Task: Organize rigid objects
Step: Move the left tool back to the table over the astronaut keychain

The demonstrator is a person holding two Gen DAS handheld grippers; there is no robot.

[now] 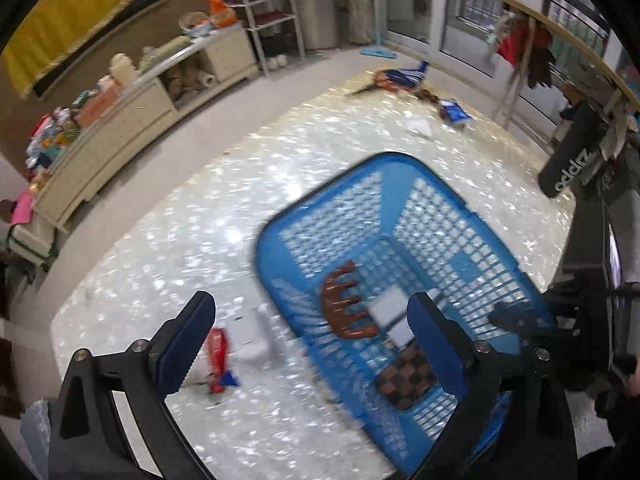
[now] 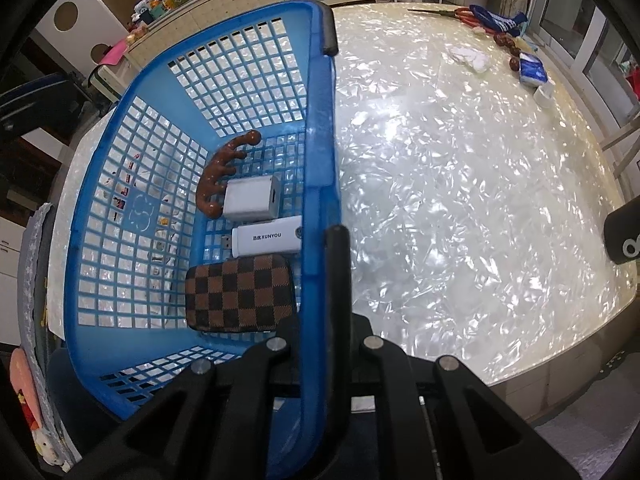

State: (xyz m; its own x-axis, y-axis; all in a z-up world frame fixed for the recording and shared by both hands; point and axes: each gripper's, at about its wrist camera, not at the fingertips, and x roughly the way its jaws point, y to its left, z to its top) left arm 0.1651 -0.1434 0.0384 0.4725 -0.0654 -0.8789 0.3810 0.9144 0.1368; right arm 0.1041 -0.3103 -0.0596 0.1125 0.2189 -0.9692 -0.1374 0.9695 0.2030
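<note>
Inside basket (image 2: 320, 128), USB stick (image 2: 266, 240) crosswise, plug left.

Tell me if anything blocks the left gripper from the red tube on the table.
Nothing visible does. The open left gripper hangs above the table, and the red tube lies bare just outside the blue basket.

Case (image 2: 240, 294), charger (image 2: 250, 199) in basket (image 2: 320, 128)

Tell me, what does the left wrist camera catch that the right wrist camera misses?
Only the left: its open gripper, empty, and a red packet on the table beside the basket. Only the right: its gripper clamped on the basket rim, and the white stick's XUNYOU lettering. Both: the blue basket holding a brown comb and checkered case.
</note>
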